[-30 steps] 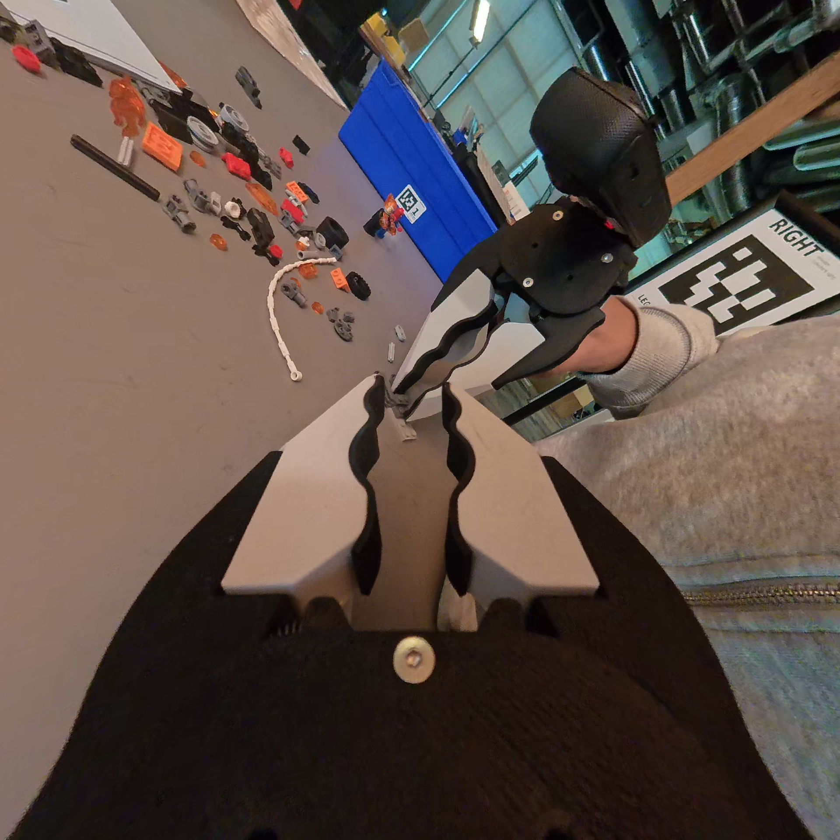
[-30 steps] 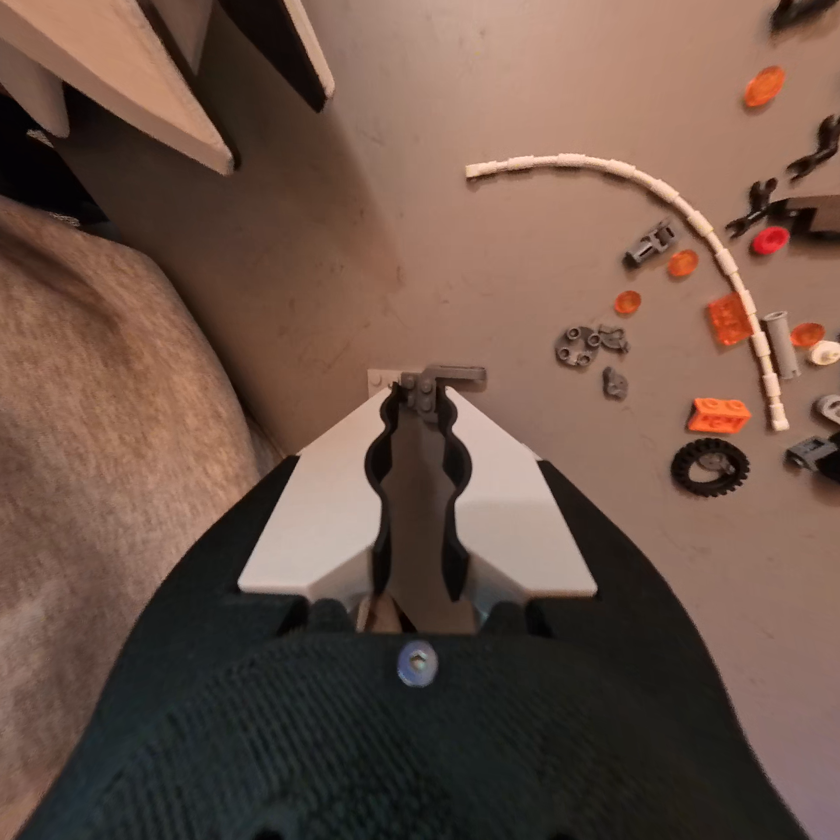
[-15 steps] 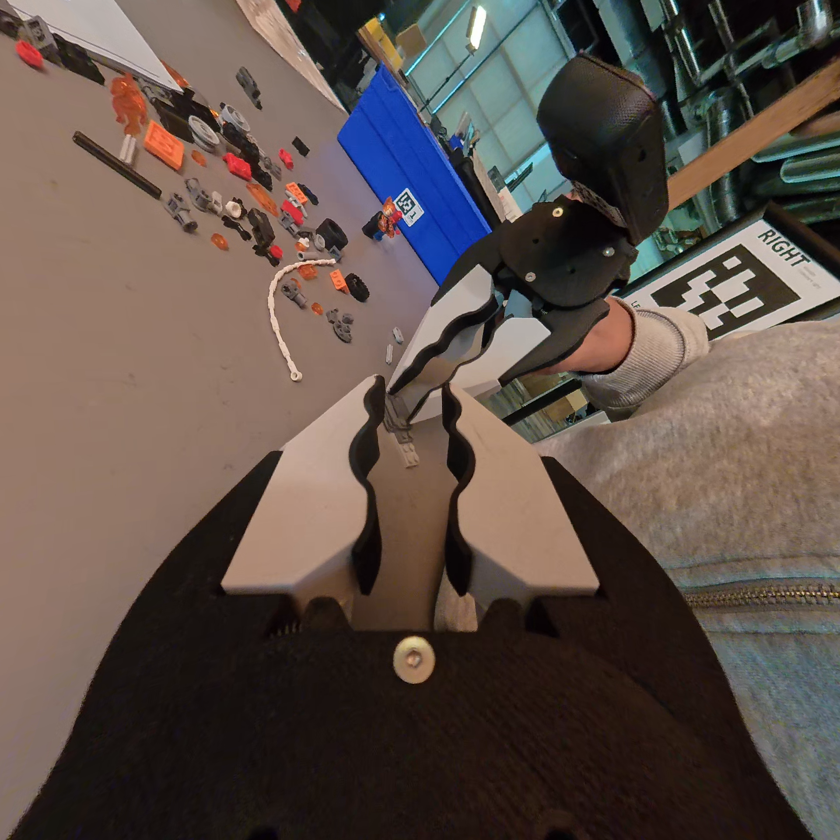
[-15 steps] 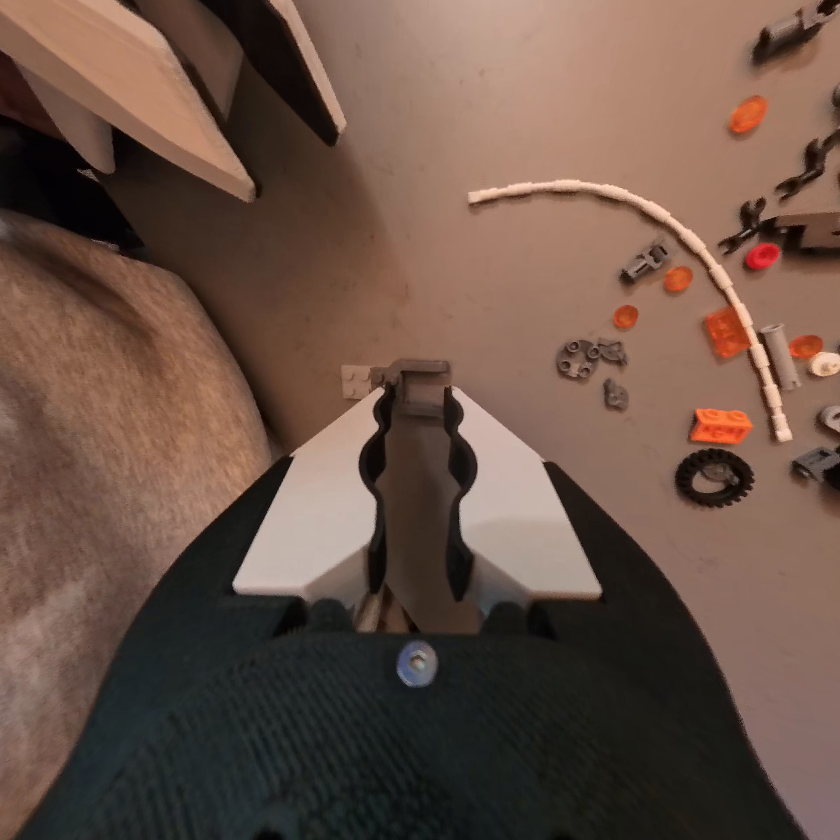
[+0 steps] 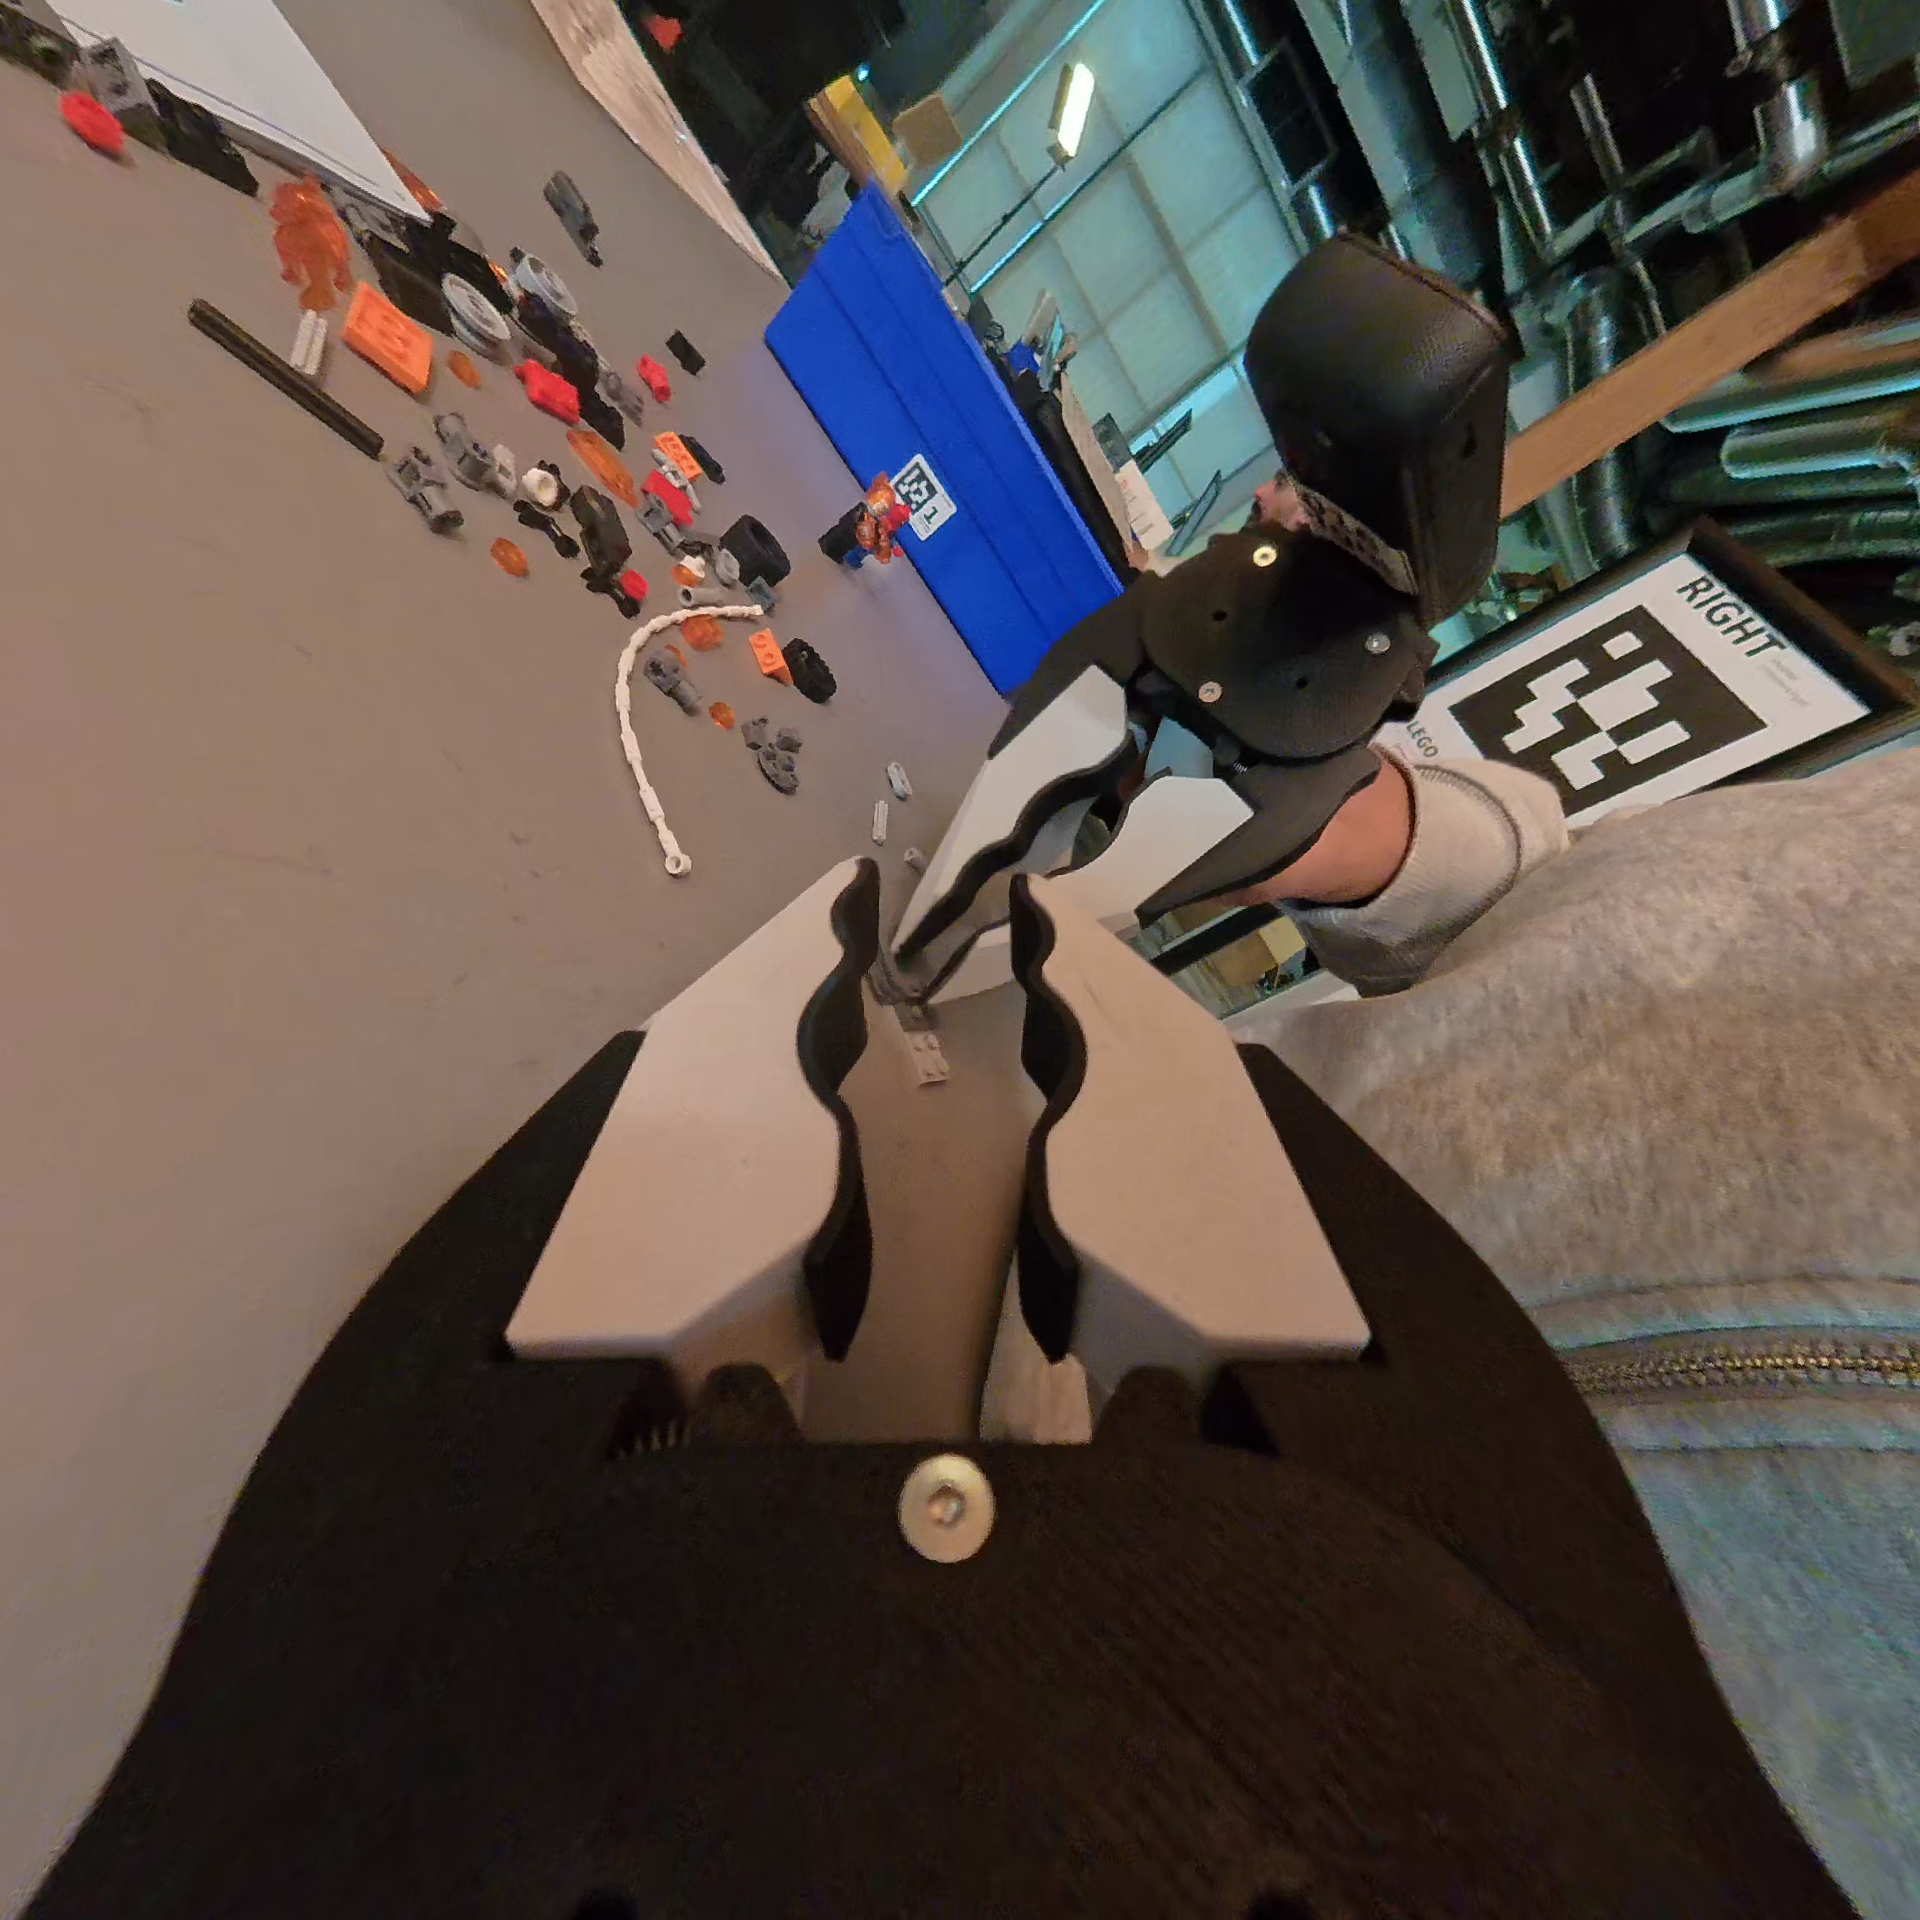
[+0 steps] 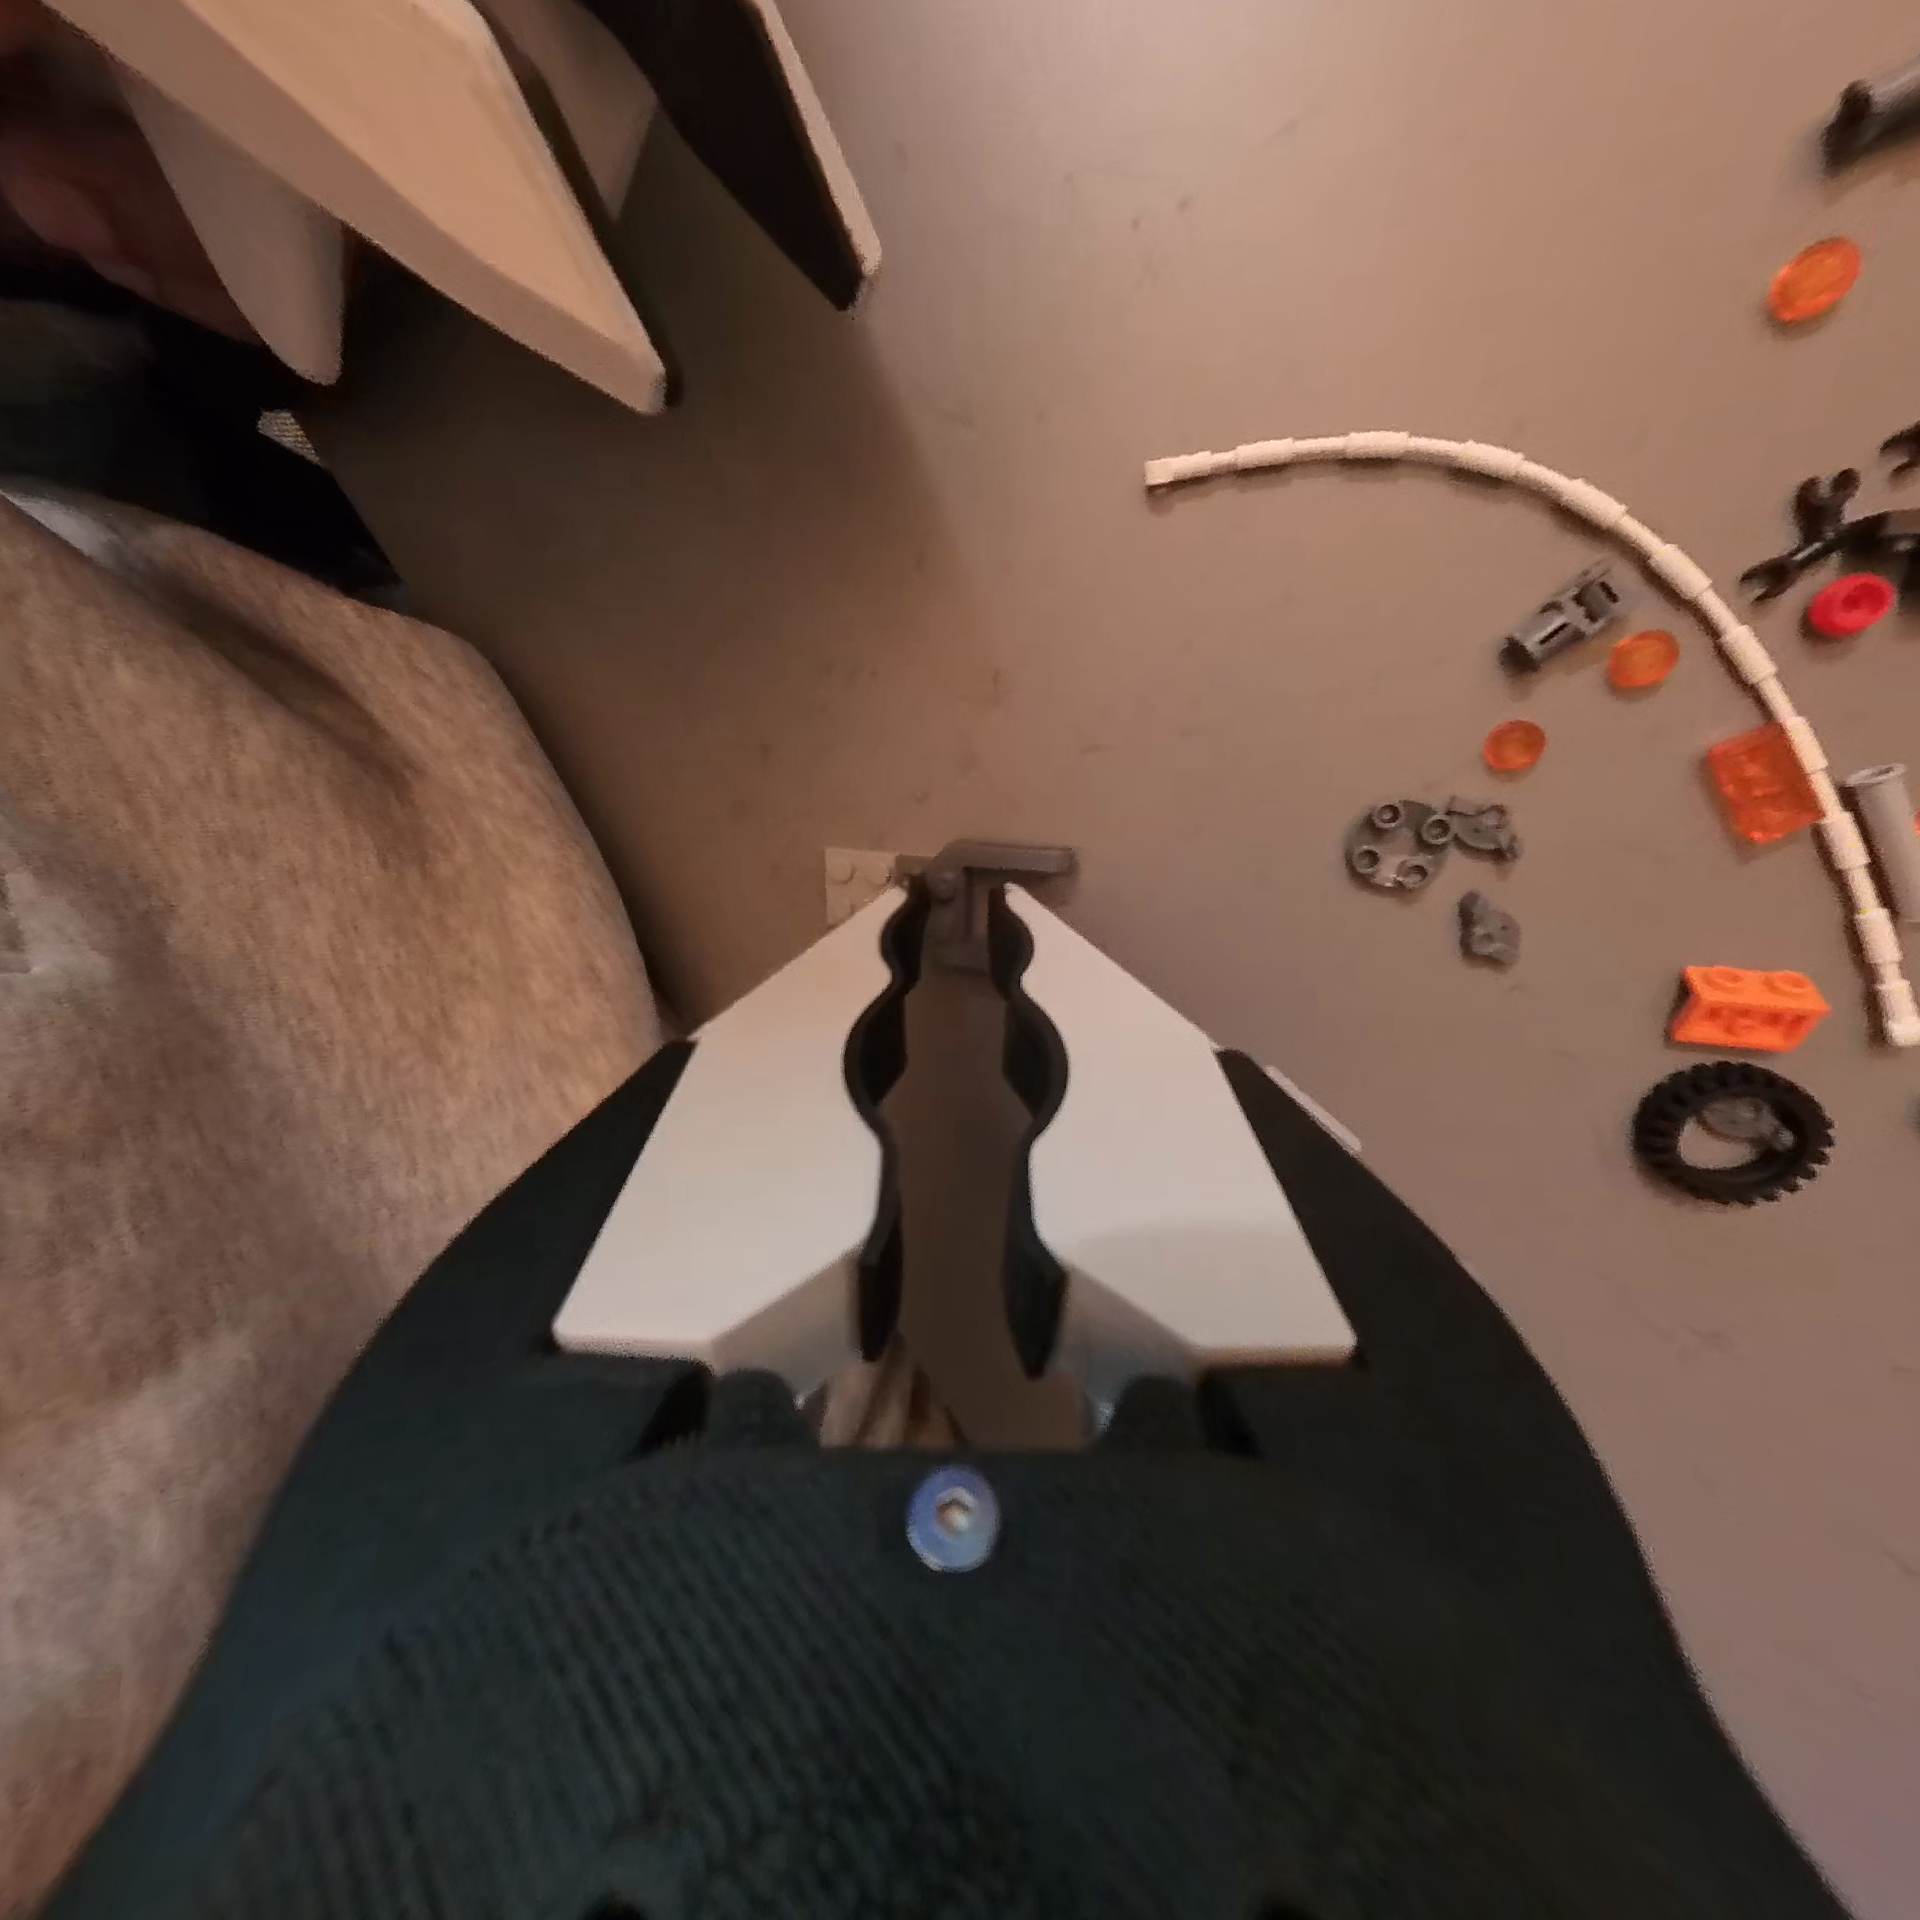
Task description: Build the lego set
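Note:
My right gripper (image 6: 961, 920) is shut on a small dark grey lego piece (image 6: 1013, 860) and holds it down on a light grey plate (image 6: 854, 871) that lies on the grey table (image 6: 1195, 260). In the left wrist view the right gripper (image 5: 906, 954) reaches down between my left gripper's fingers, onto the same plate (image 5: 923, 1051). My left gripper (image 5: 940, 904) is open and empty, one finger on each side of the plate, not touching it. Its fingers (image 6: 499, 208) also show at the top left of the right wrist view.
Loose lego parts lie farther out: a white chain (image 5: 634, 727), a black tyre (image 6: 1730, 1132), an orange brick (image 6: 1745, 1023), grey bits (image 6: 1397, 844). A minifigure (image 5: 878, 530) stands before a blue bin (image 5: 914, 436). A person's grey sweater (image 5: 1558, 1091) borders the table. Across from one pair of fingers to the other is roughly 9 centimeters.
The right gripper with its dark grey piece and the light grey plate now sit deeper between the left gripper's fingers. The left gripper shows larger and closer in the right wrist view.

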`<state>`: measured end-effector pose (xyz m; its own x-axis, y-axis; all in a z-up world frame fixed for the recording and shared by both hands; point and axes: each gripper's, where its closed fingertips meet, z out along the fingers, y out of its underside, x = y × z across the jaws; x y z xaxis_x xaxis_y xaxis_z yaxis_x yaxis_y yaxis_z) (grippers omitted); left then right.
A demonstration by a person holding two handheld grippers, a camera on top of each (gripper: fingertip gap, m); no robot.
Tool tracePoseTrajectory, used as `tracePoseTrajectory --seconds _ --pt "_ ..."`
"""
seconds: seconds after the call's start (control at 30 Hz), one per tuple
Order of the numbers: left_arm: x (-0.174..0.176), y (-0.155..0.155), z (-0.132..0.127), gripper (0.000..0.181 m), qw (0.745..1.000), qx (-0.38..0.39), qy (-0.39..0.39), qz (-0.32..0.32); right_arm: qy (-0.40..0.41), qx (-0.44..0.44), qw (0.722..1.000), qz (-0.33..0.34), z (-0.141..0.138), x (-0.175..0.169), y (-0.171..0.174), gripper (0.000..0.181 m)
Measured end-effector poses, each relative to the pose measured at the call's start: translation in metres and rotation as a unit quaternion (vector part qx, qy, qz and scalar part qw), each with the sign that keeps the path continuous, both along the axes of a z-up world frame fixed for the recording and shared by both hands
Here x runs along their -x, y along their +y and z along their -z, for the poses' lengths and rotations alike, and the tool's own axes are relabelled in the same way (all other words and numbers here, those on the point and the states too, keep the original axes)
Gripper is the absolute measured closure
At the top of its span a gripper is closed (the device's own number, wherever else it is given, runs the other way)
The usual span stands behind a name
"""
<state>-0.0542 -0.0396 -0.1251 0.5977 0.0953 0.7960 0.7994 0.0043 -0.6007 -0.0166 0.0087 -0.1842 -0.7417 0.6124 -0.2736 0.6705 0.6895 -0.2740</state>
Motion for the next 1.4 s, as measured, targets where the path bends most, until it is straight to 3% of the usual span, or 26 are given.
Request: tracePoseTrajectory --seconds 1.07,1.4 --pt "0.0 0.0 0.002 0.158 1.0 0.009 0.004 -0.002 0.015 -0.021 1.0 0.012 0.003 0.001 0.0 0.175" --pt "0.003 -0.001 -0.001 0.161 0.999 0.012 0.036 -0.025 0.168 -0.02 0.982 0.082 0.0 0.032 0.004 0.175"
